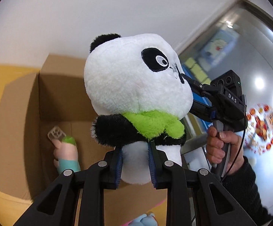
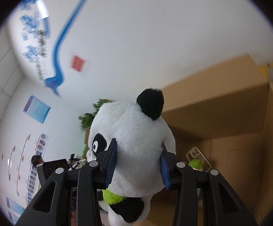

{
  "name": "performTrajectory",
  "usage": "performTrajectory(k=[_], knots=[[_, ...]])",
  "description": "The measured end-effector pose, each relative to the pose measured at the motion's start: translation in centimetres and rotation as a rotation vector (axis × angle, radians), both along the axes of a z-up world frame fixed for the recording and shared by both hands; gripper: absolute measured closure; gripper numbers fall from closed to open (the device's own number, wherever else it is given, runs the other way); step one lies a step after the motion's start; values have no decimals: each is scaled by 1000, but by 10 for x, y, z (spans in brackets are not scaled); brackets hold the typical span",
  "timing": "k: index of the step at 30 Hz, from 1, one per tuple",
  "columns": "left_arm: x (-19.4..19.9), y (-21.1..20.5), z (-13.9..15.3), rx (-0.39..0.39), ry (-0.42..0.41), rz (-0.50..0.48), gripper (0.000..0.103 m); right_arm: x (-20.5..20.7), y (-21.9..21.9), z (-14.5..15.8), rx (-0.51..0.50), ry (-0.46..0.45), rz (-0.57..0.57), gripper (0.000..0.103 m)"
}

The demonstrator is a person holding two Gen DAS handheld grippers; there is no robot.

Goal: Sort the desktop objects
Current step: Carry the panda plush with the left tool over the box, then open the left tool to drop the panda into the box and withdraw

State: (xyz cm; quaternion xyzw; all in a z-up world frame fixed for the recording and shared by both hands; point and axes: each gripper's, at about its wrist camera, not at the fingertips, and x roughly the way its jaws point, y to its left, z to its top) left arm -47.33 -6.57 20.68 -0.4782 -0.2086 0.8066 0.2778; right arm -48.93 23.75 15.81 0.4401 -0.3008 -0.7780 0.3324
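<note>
1. The panda (image 1: 136, 79) is held in the air by both grippers, upright, its long axis running head-up to body-down. In the left wrist view it fills the centre of the frame, with the green scarf (image 1: 153, 124) at the neck.

2. The left gripper (image 1: 135, 166) is clamped on the white belly below the scarf; its blue pads press into the plush from both sides.

3. The right gripper (image 2: 139, 165) is closed on the head, one pad beside the eye and the other on the back of the skull. In the left view it comes in from the right of the frame at the muzzle, held by a hand (image 1: 219, 146) in a dark sleeve.

4. The box (image 1: 61, 98) lies behind and below the panda: left and lower left in the left view, right half of the frame in the right view. It is open, and its floor shows a doll (image 1: 66, 150) with a green bit on top.

5. Judging from this, the coming move is to carry the panda over the box rim and lower it in. The panda's feet end is the nearer end to the opening, so it should go in body first, and the left gripper, on the body, is nearer the box floor.

6. Risk: the doll already lies where the panda may land.
</note>
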Motion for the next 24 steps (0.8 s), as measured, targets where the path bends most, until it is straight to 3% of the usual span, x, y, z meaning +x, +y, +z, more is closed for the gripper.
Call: performTrajectory(k=[3, 9, 16, 20, 24], knots=[[-53, 12, -56, -23, -161, 17, 80, -38, 1, -58, 21, -114, -41, 64], [-132, 29, -145, -97, -390, 56, 80, -96, 8, -169, 56, -330, -129, 65], [-174, 51, -257, -190, -615, 52, 81, -124, 21, -280, 97, -542, -214, 64], [-188, 68, -308, -268, -698, 23, 81, -131, 25, -324, 104, -604, -238, 64], [-190, 74, -345, -298, -741, 7, 80, -133, 27, -355, 131, -633, -234, 64]])
